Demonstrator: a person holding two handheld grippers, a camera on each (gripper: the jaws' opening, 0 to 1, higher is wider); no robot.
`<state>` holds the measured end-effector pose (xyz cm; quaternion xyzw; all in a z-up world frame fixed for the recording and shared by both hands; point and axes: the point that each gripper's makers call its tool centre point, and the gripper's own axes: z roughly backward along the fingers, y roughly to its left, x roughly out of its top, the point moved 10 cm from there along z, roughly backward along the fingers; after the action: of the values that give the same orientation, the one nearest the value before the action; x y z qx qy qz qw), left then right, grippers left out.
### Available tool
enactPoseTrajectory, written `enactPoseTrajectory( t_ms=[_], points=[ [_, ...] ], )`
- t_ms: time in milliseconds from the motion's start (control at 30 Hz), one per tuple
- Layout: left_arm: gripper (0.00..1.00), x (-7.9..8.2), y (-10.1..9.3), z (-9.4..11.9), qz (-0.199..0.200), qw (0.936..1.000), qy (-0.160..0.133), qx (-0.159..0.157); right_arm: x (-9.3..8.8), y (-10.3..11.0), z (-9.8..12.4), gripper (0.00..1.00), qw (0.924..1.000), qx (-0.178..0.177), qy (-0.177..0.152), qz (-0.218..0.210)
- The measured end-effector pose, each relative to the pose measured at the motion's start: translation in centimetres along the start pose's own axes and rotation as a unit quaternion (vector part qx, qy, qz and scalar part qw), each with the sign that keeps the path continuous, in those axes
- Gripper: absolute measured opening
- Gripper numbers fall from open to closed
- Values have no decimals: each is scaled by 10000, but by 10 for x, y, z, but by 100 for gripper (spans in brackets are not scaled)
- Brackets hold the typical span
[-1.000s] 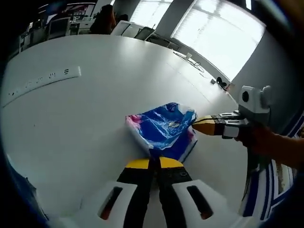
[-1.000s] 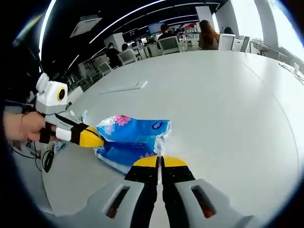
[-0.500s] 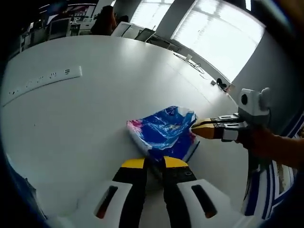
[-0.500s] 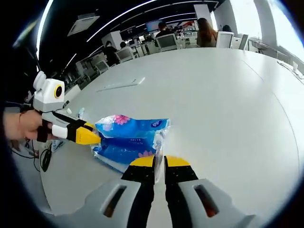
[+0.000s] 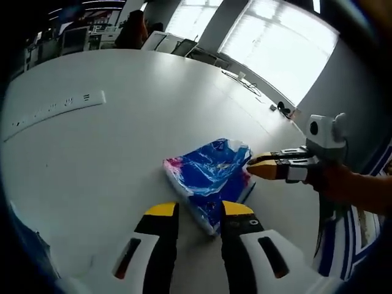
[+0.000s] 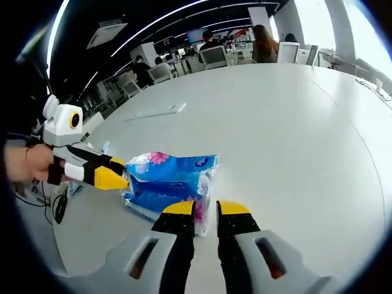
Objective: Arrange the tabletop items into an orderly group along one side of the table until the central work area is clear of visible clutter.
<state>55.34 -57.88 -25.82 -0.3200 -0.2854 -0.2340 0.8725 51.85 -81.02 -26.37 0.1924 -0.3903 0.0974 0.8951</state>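
Both grippers (image 5: 199, 210) (image 6: 206, 208) now spread apart, blue tissue pack (image 5: 208, 174) lying flat between them

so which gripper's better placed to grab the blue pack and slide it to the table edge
Left, marginally. The left gripper is open with a corner of the blue pack between its jaws. The right gripper is open at the pack's end seam, a thinner hold.
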Motion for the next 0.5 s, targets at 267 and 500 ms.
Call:
enactPoseTrajectory(
  t_ms=[267,500],
  points=[
    [33,2,0,6,-15,10000,-14,-4,3,2,5,17,10000,-52,-42,-3],
    [41,5,-2,14,-45,10000,-69,-13,7,3,11,21,9998,-117,-133,-21]
  ],
)
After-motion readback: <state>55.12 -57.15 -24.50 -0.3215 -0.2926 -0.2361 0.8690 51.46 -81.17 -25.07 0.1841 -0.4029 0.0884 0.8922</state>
